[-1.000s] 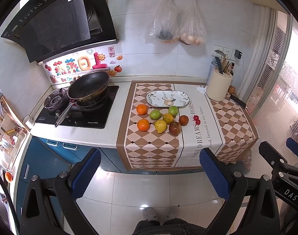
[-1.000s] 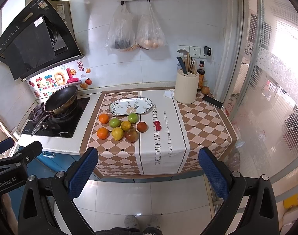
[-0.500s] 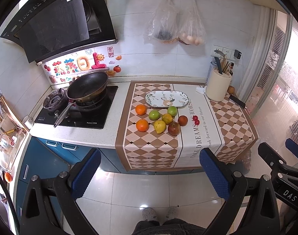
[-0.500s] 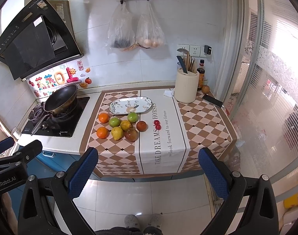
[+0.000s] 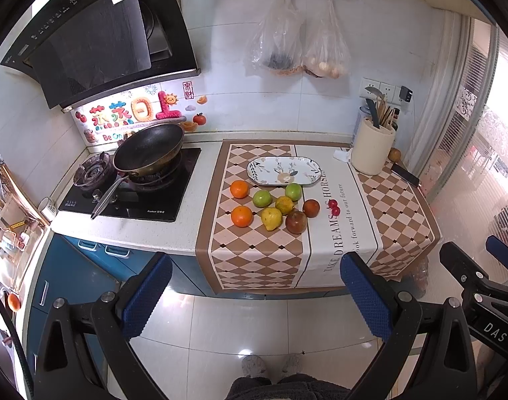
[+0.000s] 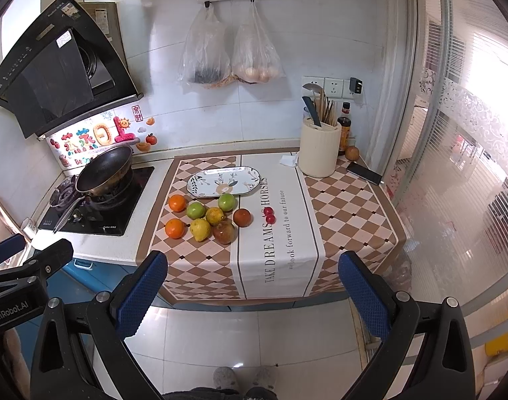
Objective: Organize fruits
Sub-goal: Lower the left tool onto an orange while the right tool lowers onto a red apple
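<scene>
Plainly, both the left claw (image 5: 252, 296) and the right claw (image 6: 254, 291) were held wide open and empty, well back from the counter (image 5: 144, 231). The round fruits (image 5: 270, 205) were crowded together beside the plate (image 5: 309, 173), so a neighbour could be nudged and rolled off.

Both wide-open blue-padded grippers, the left gripper (image 5: 255, 295) and right gripper (image 6: 252, 291), have drifted slightly nearer the checkered brown-and-cream counter cloth (image 5: 254, 260). In both views the 8 clustered fruits (image 6: 209, 218) and the 2 small red cherries (image 6: 269, 215) now sit marginally lower and larger.

Black pan (image 5: 147, 148) sat on stove (image 5: 134, 193); utensil crock (image 6: 319, 150) & phone (image 6: 364, 173) on checked cloth (image 6: 347, 206); two bags (image 6: 230, 56) hung above.
</scene>
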`<state>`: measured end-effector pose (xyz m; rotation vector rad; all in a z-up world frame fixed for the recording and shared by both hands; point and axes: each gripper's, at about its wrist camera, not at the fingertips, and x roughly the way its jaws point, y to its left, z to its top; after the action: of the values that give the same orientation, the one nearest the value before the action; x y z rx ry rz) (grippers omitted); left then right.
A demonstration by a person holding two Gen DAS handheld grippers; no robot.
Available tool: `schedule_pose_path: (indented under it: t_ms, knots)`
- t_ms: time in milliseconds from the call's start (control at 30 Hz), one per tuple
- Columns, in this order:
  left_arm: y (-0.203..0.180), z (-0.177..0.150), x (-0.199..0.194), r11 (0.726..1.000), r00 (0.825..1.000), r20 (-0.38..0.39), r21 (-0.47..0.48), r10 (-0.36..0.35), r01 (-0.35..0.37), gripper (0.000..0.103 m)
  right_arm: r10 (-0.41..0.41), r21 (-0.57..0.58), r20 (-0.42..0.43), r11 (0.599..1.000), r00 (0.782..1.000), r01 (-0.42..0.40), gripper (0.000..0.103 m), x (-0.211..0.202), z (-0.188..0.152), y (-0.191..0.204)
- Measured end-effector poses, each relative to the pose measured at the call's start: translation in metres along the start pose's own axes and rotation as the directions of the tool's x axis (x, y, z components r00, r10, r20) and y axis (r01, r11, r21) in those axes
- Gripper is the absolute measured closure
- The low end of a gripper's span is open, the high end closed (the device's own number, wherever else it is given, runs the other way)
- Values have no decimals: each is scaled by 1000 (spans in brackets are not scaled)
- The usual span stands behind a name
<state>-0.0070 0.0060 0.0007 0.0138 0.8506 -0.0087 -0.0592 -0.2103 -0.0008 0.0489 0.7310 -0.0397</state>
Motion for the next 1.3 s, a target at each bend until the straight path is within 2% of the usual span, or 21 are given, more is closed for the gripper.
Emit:
schedule_pose_path:
  t_ms: [200, 400, 500, 567, 667, 700, 767, 900, 967, 1067, 1133, 1167, 1200, 1300]
  knots:
    - [-3, 1, 0, 1000, 1000, -1, -4, 1, -1, 0, 14, -3, -13, 1000, 1000, -14, 0, 13, 14, -5]
    - [-17, 29, 24, 998, 999, 7, -38, 41, -41, 0, 56, 27, -13, 998, 998, -56, 0, 36, 24, -19]
    - [-11, 33, 41, 990, 991, 46, -75, 127, -123, 0, 92, 16, 0, 996, 996, -92, 0, 58, 28, -24]
    - [-5, 35, 55, 975, 975, 73, -97, 208, -200, 0, 127, 20, -19, 992, 992, -127, 0, 79, 29, -27]
    - [6, 35, 83, 951, 955, 48, -115, 294, -287, 0, 204, 51, -92, 979, 975, -200, 0, 121, 28, -27]
    - [15, 36, 100, 942, 948, 16, -124, 317, -312, 0, 220, 61, -116, 975, 969, -214, 0, 138, 28, -25]
    - [25, 37, 122, 937, 946, -34, -128, 323, -325, 0, 232, 69, -149, 972, 961, -224, 0, 168, 28, -19]
    - [48, 41, 183, 942, 944, -150, -121, 294, -313, 0, 236, 77, -218, 971, 947, -225, 0, 247, 29, 3]
    - [58, 46, 224, 957, 948, -208, -110, 241, -268, 1, 234, 73, -257, 972, 938, -223, 0, 287, 26, 17]
    - [67, 51, 274, 971, 940, -286, -97, 184, -219, 2, 198, 53, -323, 980, 926, -191, 0, 347, 20, 38]
    - [72, 56, 316, 980, 924, -351, -74, 150, -187, 5, 171, 43, -370, 985, 913, -167, 0, 386, 15, 51]
    - [74, 59, 332, 984, 918, -376, -67, 128, -165, 14, 163, 45, -396, 986, 904, -158, 0, 405, 12, 56]
    - [73, 62, 353, 988, 907, -407, -57, 107, -142, 17, 161, 50, -422, 987, 892, -154, 0, 424, 9, 62]
    - [71, 69, 409, 997, 872, -487, -21, 53, -72, 17, 137, 52, -490, 990, 861, -127, 1, 466, 1, 74]
